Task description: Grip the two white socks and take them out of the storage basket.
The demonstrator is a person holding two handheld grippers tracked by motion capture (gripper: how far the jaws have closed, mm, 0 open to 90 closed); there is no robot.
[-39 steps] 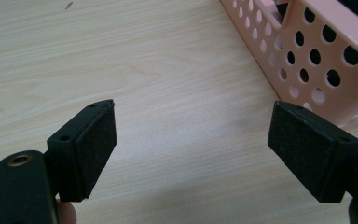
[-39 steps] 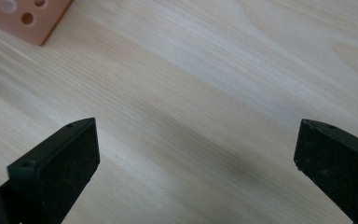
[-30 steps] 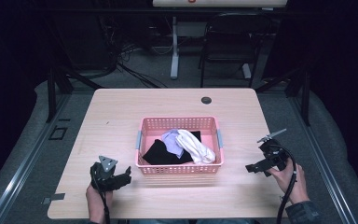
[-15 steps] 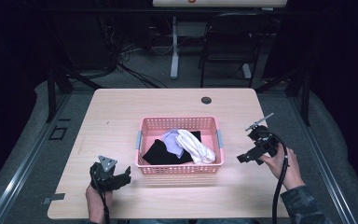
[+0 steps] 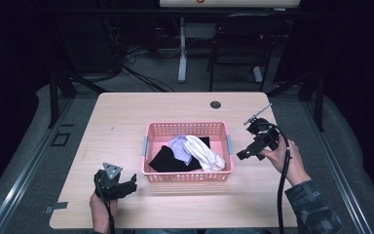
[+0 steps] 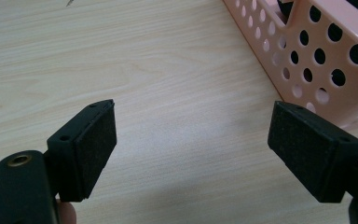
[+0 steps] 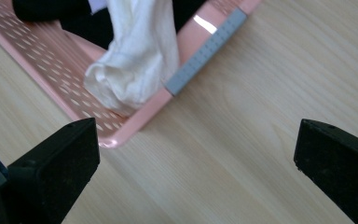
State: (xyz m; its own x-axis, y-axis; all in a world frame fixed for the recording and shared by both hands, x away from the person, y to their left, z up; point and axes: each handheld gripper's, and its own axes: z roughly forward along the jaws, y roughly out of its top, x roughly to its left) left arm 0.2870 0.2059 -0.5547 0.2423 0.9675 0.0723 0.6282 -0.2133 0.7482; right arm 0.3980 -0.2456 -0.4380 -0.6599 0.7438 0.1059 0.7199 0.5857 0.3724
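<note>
Grommet [image 5: 215,105] at table [image 5: 126,117] far edge — chair [image 5: 236,46] beyond.

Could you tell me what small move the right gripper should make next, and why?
Probably ease the right gripper left over the pink perforated plastic basket toward the white crumpled cloth. Its jaws stand open and empty just outside the basket's right wall, and that cloth lies nearest, on top.

Clothes [image 5: 187,151] lie in the basket [image 5: 185,128] mid-table [image 5: 126,112].
</note>
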